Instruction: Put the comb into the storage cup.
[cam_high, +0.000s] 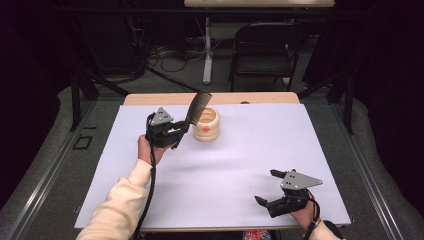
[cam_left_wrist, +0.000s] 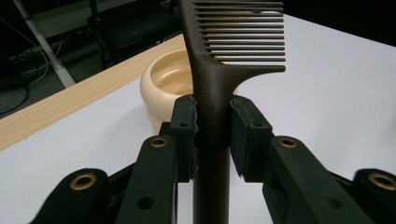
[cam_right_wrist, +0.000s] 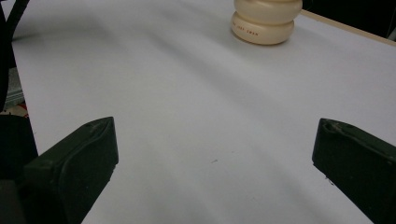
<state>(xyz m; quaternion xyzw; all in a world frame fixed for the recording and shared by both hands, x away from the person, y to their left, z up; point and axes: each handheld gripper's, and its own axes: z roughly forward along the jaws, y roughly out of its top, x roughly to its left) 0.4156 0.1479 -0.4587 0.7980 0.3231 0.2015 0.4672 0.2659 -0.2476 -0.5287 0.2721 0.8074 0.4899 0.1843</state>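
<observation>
Over on the left, the left gripper pinches the handle of a dark brown plastic wide-toothed comb, which rises tilted above the rim of the cream, ribbed ceramic pot. The comb looks light, stiff and rather smooth, so I'd judge the thick handle the right place to grip, never the thin teeth. Far right, the right gripper rests spread and empty on the white table sheet.

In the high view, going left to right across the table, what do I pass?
Left gripper → comb held in it → cream bowl → right gripper, jaws open and empty.
</observation>
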